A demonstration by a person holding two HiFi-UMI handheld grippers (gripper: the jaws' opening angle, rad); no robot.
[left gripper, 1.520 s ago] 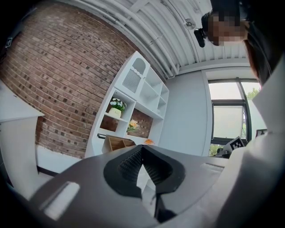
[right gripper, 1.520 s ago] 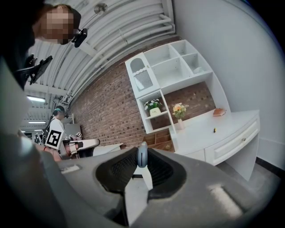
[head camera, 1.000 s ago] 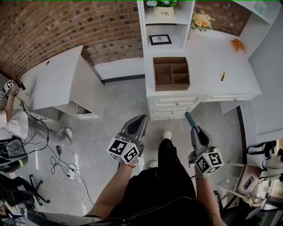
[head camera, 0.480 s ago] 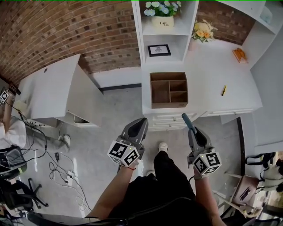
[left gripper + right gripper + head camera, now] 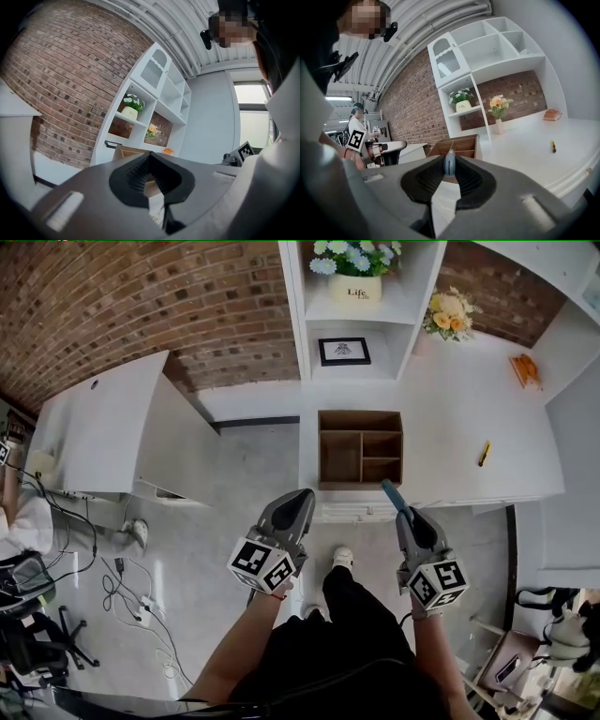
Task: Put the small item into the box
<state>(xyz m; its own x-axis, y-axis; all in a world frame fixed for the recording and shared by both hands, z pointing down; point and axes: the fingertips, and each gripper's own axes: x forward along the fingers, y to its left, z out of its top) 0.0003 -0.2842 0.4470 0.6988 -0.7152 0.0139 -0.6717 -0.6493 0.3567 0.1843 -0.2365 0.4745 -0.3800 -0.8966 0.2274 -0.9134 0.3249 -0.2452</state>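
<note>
The brown wooden box (image 5: 360, 446), split into compartments, lies on the white desk (image 5: 450, 465) just beyond both grippers. My right gripper (image 5: 387, 488) is shut on a small blue item (image 5: 390, 493), whose tip points at the box's near right corner. In the right gripper view, the blue item (image 5: 449, 162) stands upright between the pads, with the box (image 5: 459, 146) right behind it. My left gripper (image 5: 305, 494) hangs over the floor short of the desk's front edge. Its jaws (image 5: 150, 158) meet at the tip with nothing in them.
A yellow pen (image 5: 484, 454) lies on the desk to the right of the box. Behind stand white shelves (image 5: 349, 310) with a flower pot (image 5: 354, 282), a framed picture (image 5: 343, 352) and a vase (image 5: 448, 315). Another white desk (image 5: 103, 423) stands left; cables (image 5: 131, 592) lie on the floor.
The desk and box have drawn nearer and slid down in the head view as the person stepped forward. Both grippers keep their pose; the blue item stays held.
</note>
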